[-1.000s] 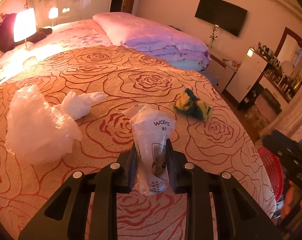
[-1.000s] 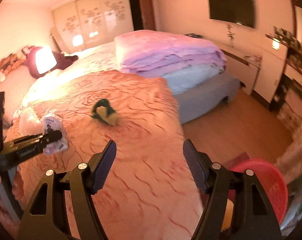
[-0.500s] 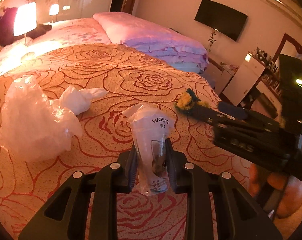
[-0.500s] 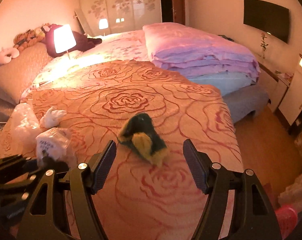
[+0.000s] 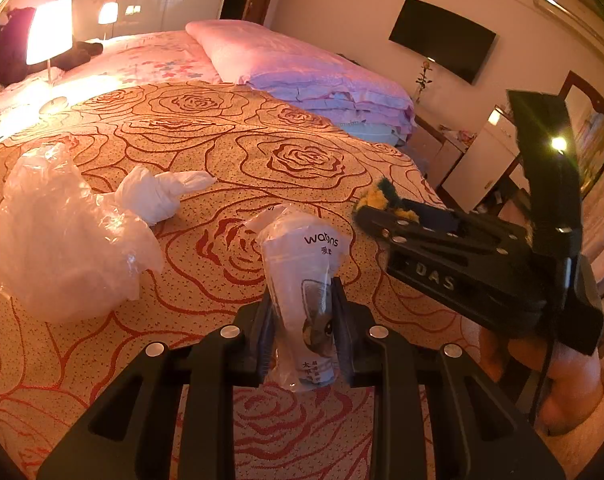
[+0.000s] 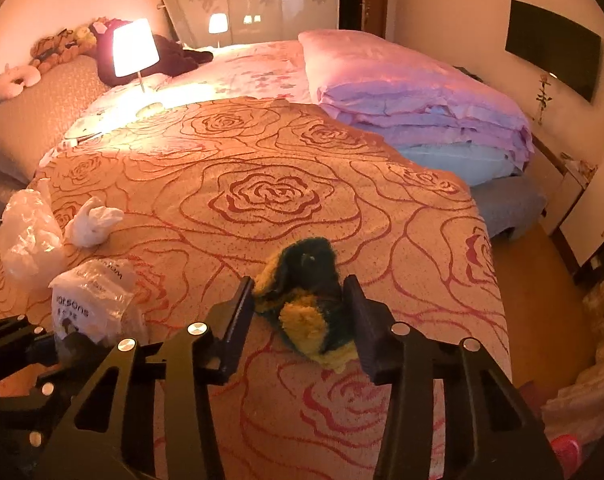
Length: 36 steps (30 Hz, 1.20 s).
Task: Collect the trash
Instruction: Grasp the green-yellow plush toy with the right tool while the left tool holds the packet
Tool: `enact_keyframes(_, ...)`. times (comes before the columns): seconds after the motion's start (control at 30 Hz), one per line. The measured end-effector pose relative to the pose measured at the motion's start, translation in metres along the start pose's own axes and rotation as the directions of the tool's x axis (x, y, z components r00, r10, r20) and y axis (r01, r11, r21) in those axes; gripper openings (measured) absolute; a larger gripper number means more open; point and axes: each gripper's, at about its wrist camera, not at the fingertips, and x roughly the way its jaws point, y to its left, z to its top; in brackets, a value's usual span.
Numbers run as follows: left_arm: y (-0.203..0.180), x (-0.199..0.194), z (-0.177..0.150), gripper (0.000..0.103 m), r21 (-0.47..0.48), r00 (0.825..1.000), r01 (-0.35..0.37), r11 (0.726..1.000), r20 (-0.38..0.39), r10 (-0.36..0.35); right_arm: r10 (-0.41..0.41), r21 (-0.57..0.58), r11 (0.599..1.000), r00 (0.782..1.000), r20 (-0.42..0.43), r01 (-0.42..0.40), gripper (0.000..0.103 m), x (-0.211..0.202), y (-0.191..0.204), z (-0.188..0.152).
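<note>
Printed plastic wrapper [image 5: 302, 280] upright, green-yellow fuzzy wad [image 6: 306, 300] on bedspread

Counts of what is seen on and around the bed

Two grippers are counted, the left gripper [image 5: 302, 320] and the right gripper [image 6: 299, 312]. One printed packet [image 5: 302, 272], one clear plastic bag [image 5: 61, 248], one white tissue wad [image 5: 157, 196] and one green-and-yellow fuzzy piece [image 6: 306, 296] are counted on one bedspread [image 6: 261, 160]. One lit lamp [image 6: 135, 48] is seen at upper left, one wall television [image 5: 442, 38] at upper right.
</note>
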Motion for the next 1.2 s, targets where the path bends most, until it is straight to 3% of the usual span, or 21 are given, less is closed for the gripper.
enact_keyframes(0.37,0.001,-0.001,0.0,0.024,-0.005,1.0,0.006,1.0,0.006,-0.006,0.018,0.149,0.989,1.0,0.004,-0.019,0.043,-0.034,-0.017,-0.036)
enact_keyframes(0.73,-0.017,-0.013,-0.006,0.024,0.043,1.0,0.011,0.999,0.016,-0.012,-0.022,0.178,0.984,1.0,0.004,0.021,0.043,-0.066,-0.02,-0.076)
enact_keyframes(1.2,-0.049,-0.041,-0.016,0.024,0.093,0.999,0.026,0.995,0.041,-0.03,-0.074,0.25,0.967,0.991,0.114,0.044,0.043,-0.123,-0.035,-0.095)
